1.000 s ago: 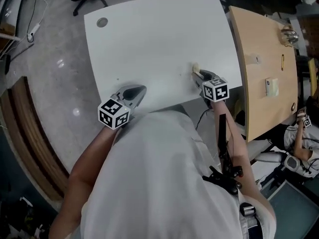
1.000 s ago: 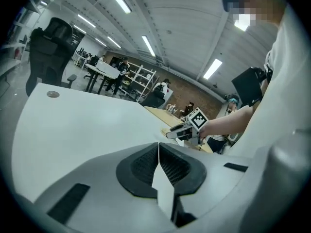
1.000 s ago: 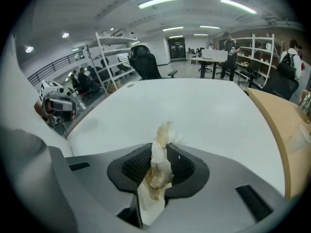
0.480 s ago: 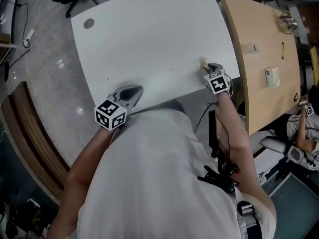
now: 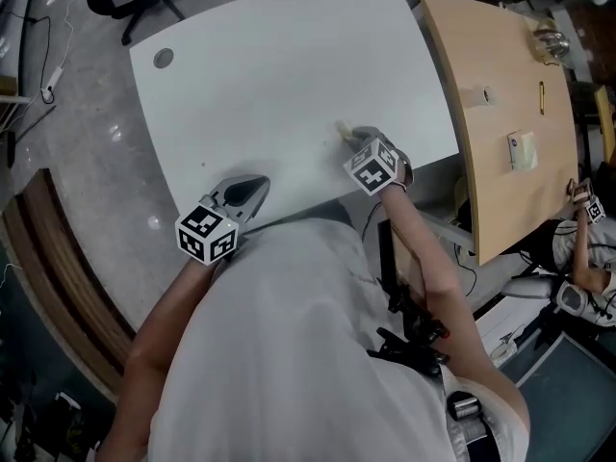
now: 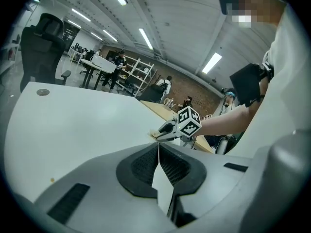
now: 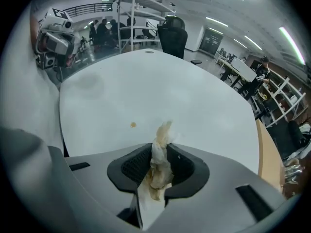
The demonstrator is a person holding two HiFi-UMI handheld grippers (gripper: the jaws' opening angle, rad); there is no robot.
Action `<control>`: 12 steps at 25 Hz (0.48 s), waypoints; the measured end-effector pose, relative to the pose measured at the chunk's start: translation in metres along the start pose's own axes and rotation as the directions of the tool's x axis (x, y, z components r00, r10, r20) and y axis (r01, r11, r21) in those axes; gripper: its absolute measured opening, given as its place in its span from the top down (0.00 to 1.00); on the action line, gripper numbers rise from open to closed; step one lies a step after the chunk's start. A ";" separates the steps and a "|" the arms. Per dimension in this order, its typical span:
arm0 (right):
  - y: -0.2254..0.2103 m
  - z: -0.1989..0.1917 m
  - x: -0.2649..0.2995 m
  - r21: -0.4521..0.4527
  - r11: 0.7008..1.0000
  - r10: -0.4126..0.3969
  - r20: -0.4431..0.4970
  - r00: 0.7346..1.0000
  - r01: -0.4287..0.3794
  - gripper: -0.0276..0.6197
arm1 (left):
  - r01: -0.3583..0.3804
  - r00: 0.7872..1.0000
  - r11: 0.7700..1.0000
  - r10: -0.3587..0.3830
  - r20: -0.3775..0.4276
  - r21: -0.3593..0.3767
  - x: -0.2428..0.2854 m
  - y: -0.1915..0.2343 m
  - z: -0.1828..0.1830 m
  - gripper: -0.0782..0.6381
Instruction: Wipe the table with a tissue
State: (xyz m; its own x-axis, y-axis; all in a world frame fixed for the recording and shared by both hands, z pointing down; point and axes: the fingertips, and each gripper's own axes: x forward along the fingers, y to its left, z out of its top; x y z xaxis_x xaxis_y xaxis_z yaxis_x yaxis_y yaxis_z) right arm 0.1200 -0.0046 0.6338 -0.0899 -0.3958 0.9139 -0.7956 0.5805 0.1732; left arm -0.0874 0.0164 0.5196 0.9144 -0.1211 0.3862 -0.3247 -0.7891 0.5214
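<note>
Pinches crumpled, brown-stained tissue (image 7: 159, 165) in right gripper (image 7: 158, 160), jaws part-closed and pressing on the wad from both sides. Holds tissue lengthwise along the jaws, free end poking past the tips, aimed steeply down at white table (image 5: 279, 56). Points up-left in head view, near table's front edge, right of centre. Stops just short of small brown spot (image 7: 132, 125). Holds left gripper (image 6: 159, 154) with jaws pressed together, nothing between, at table's near edge, well apart from tissue.
</note>
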 end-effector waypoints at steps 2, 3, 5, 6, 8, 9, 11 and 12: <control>-0.003 0.000 -0.001 -0.012 0.999 -0.030 -0.021 0.999 0.030 0.82 | -0.005 1.000 1.000 0.005 0.007 -0.001 -0.001 0.003 0.002 0.88; -0.002 0.001 -0.001 -0.022 0.999 -0.043 -0.032 0.999 0.043 0.82 | -0.008 1.000 1.000 0.008 0.007 -0.004 -0.001 0.004 0.002 0.88; 0.005 0.006 0.001 -0.051 0.998 -0.045 -0.044 0.998 0.043 0.82 | -0.011 1.000 1.000 0.011 0.007 -0.009 -0.002 0.006 0.000 0.88; 0.009 0.009 0.002 -0.061 0.998 -0.037 -0.043 0.998 0.034 0.82 | -0.012 1.000 1.000 0.012 0.008 -0.010 -0.002 0.006 0.000 0.88; 0.016 0.015 0.004 -0.070 0.997 -0.029 -0.039 0.999 0.026 0.82 | -0.012 1.000 1.000 0.012 0.013 -0.011 -0.001 0.007 0.001 0.88; 0.018 0.017 0.004 -0.072 0.997 -0.024 -0.035 0.999 0.022 0.82 | -0.013 1.000 1.000 0.013 0.017 -0.012 -0.001 0.008 0.002 0.88; 0.026 0.021 0.003 -0.081 0.997 -0.002 -0.020 1.000 0.001 0.82 | -0.017 1.000 1.000 0.018 0.022 -0.017 -0.003 0.009 0.003 0.88; 0.032 0.023 0.003 -0.093 0.996 0.015 -0.014 1.000 -0.017 0.82 | -0.021 0.999 1.000 0.021 0.024 -0.020 -0.004 0.010 0.003 0.88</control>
State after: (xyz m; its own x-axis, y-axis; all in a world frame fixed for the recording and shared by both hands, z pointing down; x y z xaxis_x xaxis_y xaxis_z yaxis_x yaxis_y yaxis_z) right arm 0.0806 -0.0040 0.6334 -0.0939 -0.3771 0.9214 -0.7347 0.6508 0.1915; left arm -0.0937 0.0067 0.5210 0.9130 -0.1523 0.3785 -0.3482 -0.7743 0.5284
